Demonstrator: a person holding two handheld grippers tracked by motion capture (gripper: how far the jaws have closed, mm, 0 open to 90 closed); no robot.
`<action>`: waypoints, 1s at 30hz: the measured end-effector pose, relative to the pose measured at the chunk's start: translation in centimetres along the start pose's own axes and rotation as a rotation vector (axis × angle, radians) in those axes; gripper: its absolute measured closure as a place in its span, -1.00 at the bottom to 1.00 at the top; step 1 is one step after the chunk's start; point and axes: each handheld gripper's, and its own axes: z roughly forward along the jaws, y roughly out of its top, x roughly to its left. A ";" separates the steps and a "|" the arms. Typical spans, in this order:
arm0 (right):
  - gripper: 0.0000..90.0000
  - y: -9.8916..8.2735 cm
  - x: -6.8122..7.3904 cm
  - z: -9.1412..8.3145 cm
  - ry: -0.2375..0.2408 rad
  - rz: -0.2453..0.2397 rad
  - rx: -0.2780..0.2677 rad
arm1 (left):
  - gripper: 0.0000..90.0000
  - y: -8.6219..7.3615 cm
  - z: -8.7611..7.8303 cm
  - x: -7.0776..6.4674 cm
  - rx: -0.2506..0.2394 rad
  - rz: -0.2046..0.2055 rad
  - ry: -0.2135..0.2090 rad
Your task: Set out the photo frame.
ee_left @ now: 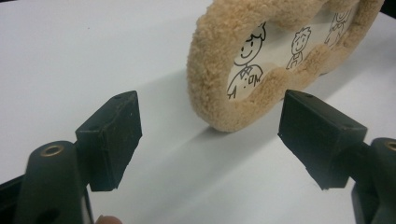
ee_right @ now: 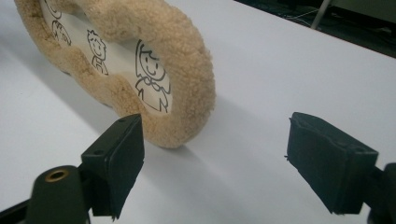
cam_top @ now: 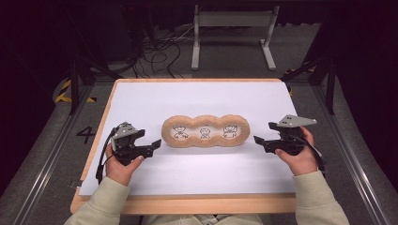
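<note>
Both tongs, the left tongs (cam_top: 151, 146) and right tongs (cam_top: 263, 139), gape with nothing between them, flanking a fuzzy tan frame (cam_top: 205, 131) lying on the white tabletop (cam_top: 197, 173).

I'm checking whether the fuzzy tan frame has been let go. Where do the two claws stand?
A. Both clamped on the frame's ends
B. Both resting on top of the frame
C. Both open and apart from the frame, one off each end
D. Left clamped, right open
C: the left claw and right claw are open with nothing between their jaws, each apart from an end of the fuzzy frame.
</note>
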 end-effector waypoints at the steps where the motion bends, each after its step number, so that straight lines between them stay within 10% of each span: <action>1: -0.60 -0.1 0.0 -0.2 0.000 0.002 0.000 | -0.52 -0.2 -0.2 0.1 -0.004 0.001 0.000; 16: -0.71 -2.5 -0.6 -2.4 0.009 -0.002 -0.005 | -0.50 -3.3 -3.4 1.5 0.001 0.021 0.044; 30: -0.71 -6.1 -2.7 -2.9 0.001 0.068 0.007 | -0.54 -5.2 -2.4 3.3 -0.037 0.026 0.095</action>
